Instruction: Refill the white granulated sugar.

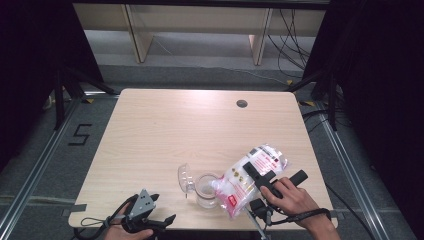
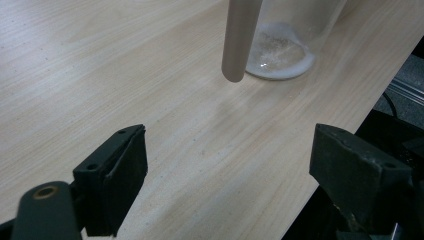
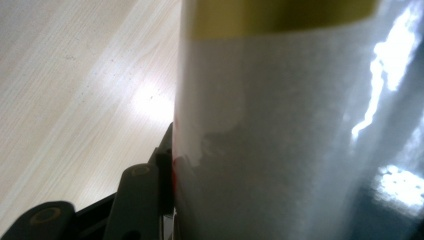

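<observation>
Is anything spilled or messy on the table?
Nothing looks spilled. The clear plastic bag of white powder is tilted, mouth down, at the clear glass jar, clamped in the right gripper. White powder lies inside the jar's bottom. The light wooden table looks clean.

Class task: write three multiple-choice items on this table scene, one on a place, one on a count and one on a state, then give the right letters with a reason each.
1. Where does the jar stand?
A. near the table's front edge
B. by the far round hole
C. on the floor

2. How many jars are on the table?
A. one
B. two
C. three

3. What is the right tool doing?
A. lying open on the table
B. gripping the tilted bag
C. holding the lid

Answers: 1 A, the jar sits close to the person's side. 2 A, one jar stands there. 3 B, its jaws clamp the bag over the jar.
</observation>
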Available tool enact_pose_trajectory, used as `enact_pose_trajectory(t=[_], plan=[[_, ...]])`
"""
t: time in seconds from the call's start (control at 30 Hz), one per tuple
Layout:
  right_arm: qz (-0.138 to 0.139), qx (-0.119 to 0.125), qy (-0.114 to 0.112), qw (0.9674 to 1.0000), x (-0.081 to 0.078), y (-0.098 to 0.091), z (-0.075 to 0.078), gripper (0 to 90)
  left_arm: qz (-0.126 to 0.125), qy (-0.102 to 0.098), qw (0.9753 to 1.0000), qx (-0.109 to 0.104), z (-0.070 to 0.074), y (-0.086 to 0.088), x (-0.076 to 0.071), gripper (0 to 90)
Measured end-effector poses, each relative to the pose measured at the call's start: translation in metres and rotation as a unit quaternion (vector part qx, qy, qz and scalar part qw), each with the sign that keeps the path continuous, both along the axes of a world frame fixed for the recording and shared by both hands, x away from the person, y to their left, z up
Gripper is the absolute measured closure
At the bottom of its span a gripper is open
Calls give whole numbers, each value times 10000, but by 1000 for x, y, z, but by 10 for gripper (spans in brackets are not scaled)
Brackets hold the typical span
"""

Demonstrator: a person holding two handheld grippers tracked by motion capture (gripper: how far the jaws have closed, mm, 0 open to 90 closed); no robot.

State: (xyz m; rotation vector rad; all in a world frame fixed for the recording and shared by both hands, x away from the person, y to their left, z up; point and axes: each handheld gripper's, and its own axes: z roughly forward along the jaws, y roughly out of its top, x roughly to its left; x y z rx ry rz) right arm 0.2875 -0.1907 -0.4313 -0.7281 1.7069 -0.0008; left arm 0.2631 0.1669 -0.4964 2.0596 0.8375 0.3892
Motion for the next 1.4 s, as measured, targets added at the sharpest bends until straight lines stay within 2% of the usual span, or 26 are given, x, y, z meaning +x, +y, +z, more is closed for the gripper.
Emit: enact_pose_trajectory(t=[0.27,0.37,0.5,0.63,0.87,0.9,0.93,0.97,1.0,1.03,1.07,1.13,1.23,1.27,1.3,1.33,1.37,1.4], plan=[[0,59,31,10000,0,0,-1,534,-28,-15,10000,5,0,0,0,152],[8,-46,1,10000,0,1,0,535,2,-21,10000,-38,-1,0,0,152],[26,-58,2,10000,0,1,0,535,5,-23,10000,-35,-1,0,0,152],[13,28,35,10000,0,0,0,536,-3,-27,10000,-32,-1,-1,0,152],[-1,3,-10,10000,-1,0,1,536,-2,-27,10000,-28,-1,-1,0,152],[85,-84,-21,9999,0,1,3,537,-131,-118,9996,214,0,2,3,152],[67,-65,-11,10000,0,1,2,537,-61,-81,9999,40,-1,0,2,152],[69,-72,-14,9999,0,1,2,537,-151,-111,9995,257,0,3,3,152],[-17,21,2,10000,-1,0,1,537,-153,-126,9994,275,1,3,3,152],[-7,0,10,10000,-1,0,1,537,-137,-145,9994,275,1,3,3,152],[-1,-1,5,10000,-1,0,1,537,-64,-70,9998,163,0,2,1,152],[10,15,9,10000,-1,-1,1,537,-153,-141,9994,279,1,3,3,152],[13,-18,-8,10000,0,-1,1,538,-135,-135,9994,272,1,3,3,152],[8,-11,-10,10000,0,-1,1,538,-29,-46,10000,18,-1,0,0,152],[-6,0,-9,10000,0,-1,1,538,-13,-22,10000,0,-1,0,0,152],[-6,0,-9,10000,0,-1,1,538,-13,-22,10000,0,-1,0,0,152],[-3,15,-2,10000,0,-2,1,538,-97,-120,9998,143,0,2,2,152],[-3,15,-2,10000,0,-2,1,538,-97,-120,9998,143,0,2,2,152]])
